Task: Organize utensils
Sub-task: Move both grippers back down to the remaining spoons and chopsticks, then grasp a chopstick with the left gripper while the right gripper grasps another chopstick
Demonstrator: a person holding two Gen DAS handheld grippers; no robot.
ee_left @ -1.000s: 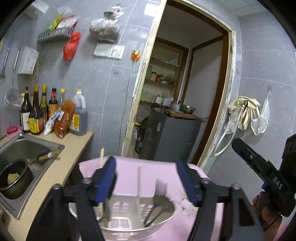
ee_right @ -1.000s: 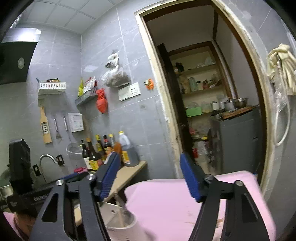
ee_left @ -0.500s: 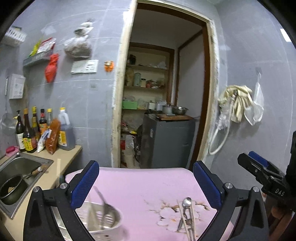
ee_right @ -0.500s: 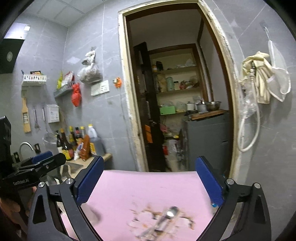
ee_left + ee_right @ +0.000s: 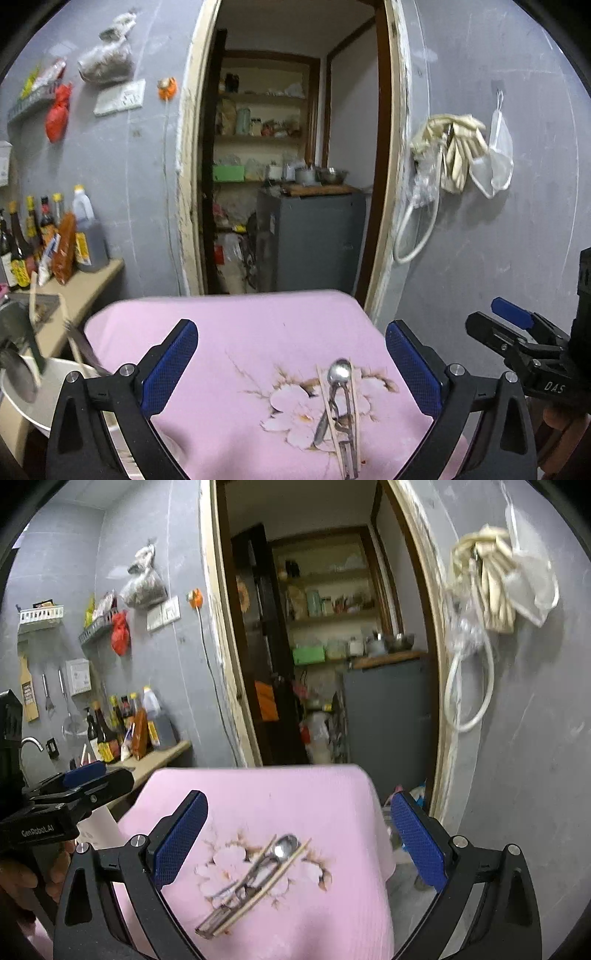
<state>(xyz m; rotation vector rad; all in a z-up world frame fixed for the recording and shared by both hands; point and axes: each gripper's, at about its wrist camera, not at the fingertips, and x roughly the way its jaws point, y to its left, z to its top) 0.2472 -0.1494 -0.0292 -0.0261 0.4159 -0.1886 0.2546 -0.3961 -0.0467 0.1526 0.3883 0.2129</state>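
Note:
A small pile of utensils lies on the pink floral cloth [image 5: 236, 343]: a metal spoon [image 5: 340, 371], other metal pieces and wooden chopsticks [image 5: 334, 424]. The same pile [image 5: 255, 877] shows in the right wrist view with the spoon [image 5: 285, 846] on top. My left gripper [image 5: 291, 365] is open and empty, above and behind the pile. My right gripper [image 5: 299, 840] is open and empty, with the pile between its fingers in view. A white utensil basket [image 5: 44, 395] stands at the cloth's left edge with several utensils upright in it.
A counter [image 5: 85, 284] with sauce bottles [image 5: 44, 240] and a sink runs along the left wall. An open doorway [image 5: 291, 184] leads to a pantry with a grey cabinet. Gloves and a hose hang on the right wall [image 5: 454, 155]. The cloth's far edge drops off near the doorway.
Both grippers have swung right from the white basket toward the utensil pile, and both have opened wide. The basket has slid to the left edge of the left wrist view.

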